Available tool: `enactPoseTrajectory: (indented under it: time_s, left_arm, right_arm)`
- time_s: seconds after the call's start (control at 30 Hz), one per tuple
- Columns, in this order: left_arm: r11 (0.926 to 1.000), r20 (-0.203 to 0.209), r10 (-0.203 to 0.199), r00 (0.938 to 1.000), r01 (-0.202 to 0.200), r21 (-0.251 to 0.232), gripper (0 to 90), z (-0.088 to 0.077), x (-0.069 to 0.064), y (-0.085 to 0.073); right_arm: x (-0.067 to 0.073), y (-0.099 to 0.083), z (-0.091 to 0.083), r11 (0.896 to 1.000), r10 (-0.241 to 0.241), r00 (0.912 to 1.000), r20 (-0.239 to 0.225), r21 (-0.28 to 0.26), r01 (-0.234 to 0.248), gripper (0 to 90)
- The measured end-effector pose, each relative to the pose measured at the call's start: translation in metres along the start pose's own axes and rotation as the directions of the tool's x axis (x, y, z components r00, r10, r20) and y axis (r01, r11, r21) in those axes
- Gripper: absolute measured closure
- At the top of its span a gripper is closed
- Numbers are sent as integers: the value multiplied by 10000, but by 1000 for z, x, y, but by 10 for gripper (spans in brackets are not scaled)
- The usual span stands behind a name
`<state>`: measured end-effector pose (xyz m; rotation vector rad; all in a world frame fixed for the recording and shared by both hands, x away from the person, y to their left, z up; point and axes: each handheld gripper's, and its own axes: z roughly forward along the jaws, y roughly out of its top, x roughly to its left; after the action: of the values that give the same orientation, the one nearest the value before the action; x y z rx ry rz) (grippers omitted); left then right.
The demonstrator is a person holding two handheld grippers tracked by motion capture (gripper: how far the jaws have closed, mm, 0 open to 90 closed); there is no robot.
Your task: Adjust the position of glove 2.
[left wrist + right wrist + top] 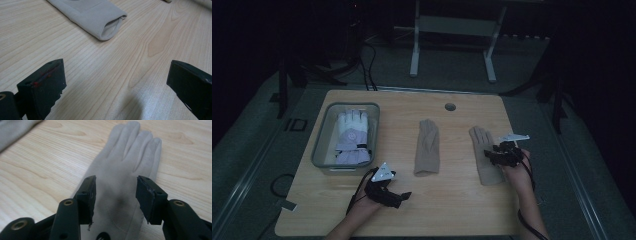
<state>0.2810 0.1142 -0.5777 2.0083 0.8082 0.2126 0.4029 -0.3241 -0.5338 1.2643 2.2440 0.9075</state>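
The right gripper (501,153) hovers over the right-hand beige glove (125,185), its jaws parted about halfway on either side of the palm, gripping nothing, while that glove lies flat on the wooden table (447,210), fingers pointing away from the person. The left gripper (391,192) sits low near the front edge with its jaws spread wide and empty, aimed at the cuff of the second beige glove (100,17) lying mid-table. Off to the left, a white and lilac glove (352,137) rests in a clear bin (319,145).

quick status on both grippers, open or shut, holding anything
left gripper: open, holding nothing, over bare table.
right gripper: open, jaws either side of the right beige glove, not gripping it.
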Motion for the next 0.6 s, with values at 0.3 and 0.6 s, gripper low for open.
enactPoseTrajectory:
  time_s: [0.3,0.6]
  left_arm:
    - [10000,-1,0,10000,0,-4,23,0,0,0]
    - [10000,25,-8,10000,8,-40,23,0,0,0]
  right_arm:
    - [5,-11,13,9997,141,9992,385,200,-149,751]
    - [12,-3,10,9884,1464,9863,758,304,-1491,823]
